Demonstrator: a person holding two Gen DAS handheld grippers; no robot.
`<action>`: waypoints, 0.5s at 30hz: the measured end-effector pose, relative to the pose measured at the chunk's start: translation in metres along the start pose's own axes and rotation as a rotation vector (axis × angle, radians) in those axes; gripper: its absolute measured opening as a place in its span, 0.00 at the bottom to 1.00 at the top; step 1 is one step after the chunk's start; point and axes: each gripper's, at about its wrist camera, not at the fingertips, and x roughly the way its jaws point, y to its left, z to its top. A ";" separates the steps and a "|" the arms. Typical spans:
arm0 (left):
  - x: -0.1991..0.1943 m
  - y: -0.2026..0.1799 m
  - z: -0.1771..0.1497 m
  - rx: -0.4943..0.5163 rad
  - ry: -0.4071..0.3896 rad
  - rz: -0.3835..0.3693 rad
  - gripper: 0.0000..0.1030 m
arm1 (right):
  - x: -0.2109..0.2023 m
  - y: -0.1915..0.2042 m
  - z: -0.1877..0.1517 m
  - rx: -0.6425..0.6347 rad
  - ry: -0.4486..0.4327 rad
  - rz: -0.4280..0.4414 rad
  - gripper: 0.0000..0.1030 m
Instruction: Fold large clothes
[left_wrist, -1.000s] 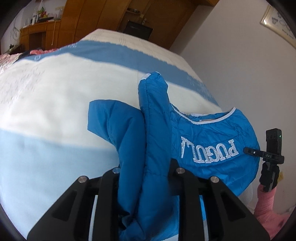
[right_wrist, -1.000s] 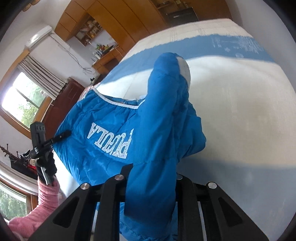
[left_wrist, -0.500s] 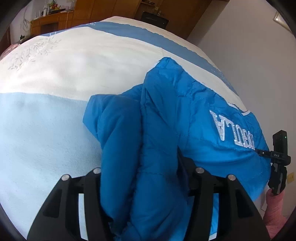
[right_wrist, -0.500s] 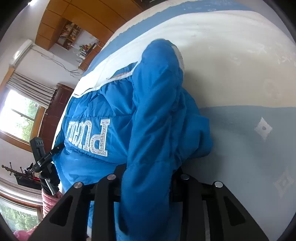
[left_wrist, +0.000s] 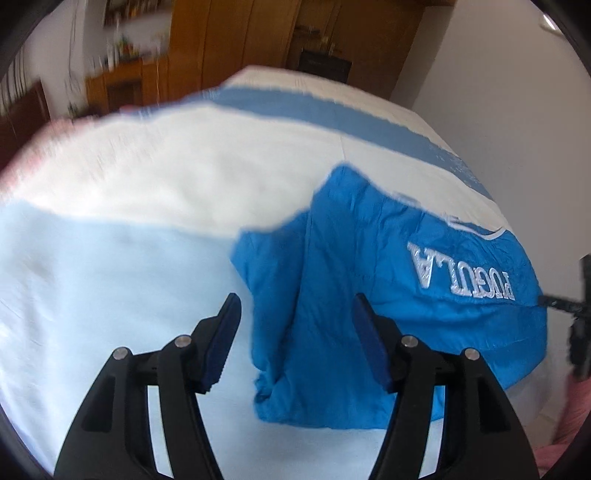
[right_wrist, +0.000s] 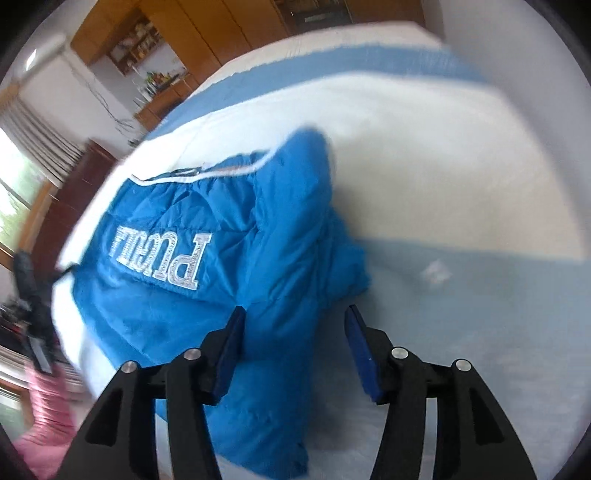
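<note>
Bed w/ blue-and-white cover; blue padded jacket lies on it, sleeves seemingly folded over the body (blurry). Left gripper & right gripper: jaws opening, pads off fabric, sleeve lying between.

This is a bedroom in a home: a wide bed with a blue and white cover, tall wooden wardrobes, a cluttered wooden shelf and a curtained window.
</note>
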 end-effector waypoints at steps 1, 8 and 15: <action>-0.008 -0.006 0.006 0.014 -0.023 0.015 0.60 | -0.009 0.006 0.001 -0.025 -0.022 -0.032 0.49; 0.025 -0.071 0.032 0.084 0.054 -0.044 0.60 | -0.002 0.047 0.004 -0.075 0.036 0.023 0.23; 0.077 -0.097 0.005 0.154 0.146 -0.047 0.60 | 0.026 0.045 -0.007 -0.063 0.100 0.019 0.17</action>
